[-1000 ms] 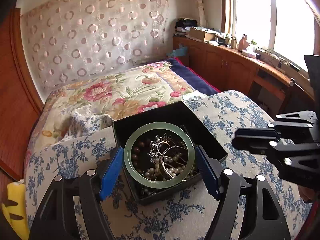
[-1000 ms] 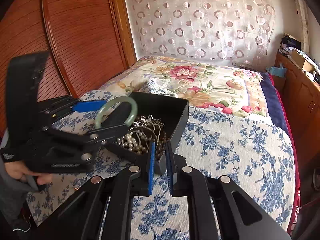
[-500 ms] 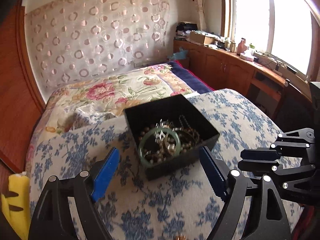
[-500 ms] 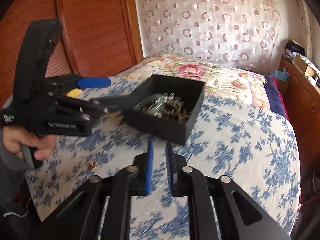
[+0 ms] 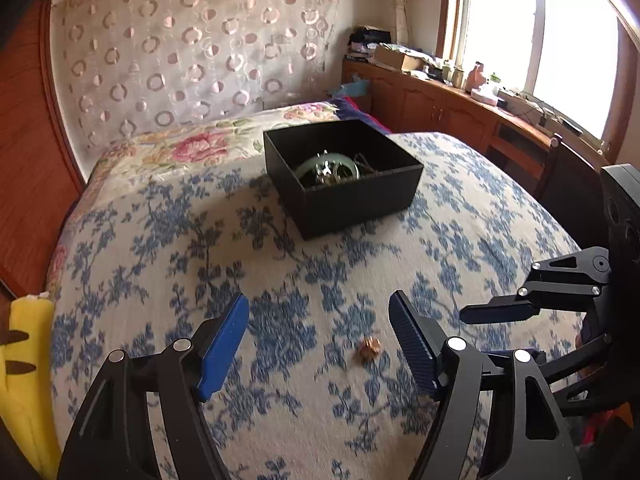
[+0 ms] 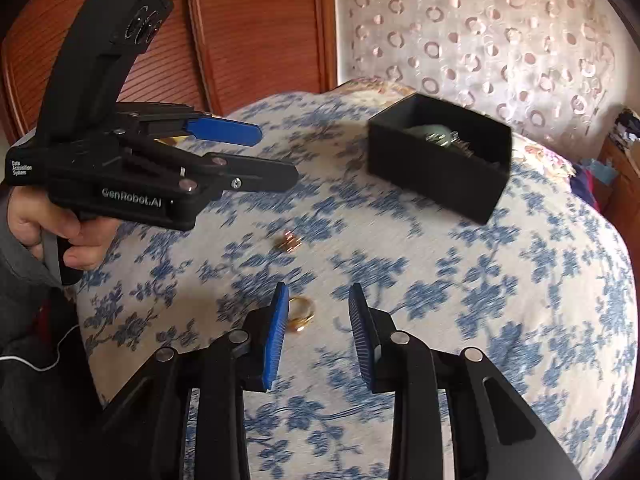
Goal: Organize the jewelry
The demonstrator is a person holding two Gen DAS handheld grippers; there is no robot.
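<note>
left tongs (image 5: 319,318) closing empty, right tongs (image 6: 318,302) opening

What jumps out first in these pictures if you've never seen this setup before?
Two black hand-held tongs with blue pads hover over a blue-flowered bedspread. The left tongs gape empty, closing slightly; the right tongs are opening above a gold ring. Farther back sits a black box holding a green bangle and tangled jewelry.

One square black cardboard box (image 6: 436,176); two small gold rings (image 6: 301,314) (image 6: 289,241); two black blue-padded hand-held grippers (image 6: 318,300) (image 5: 319,312).
</note>
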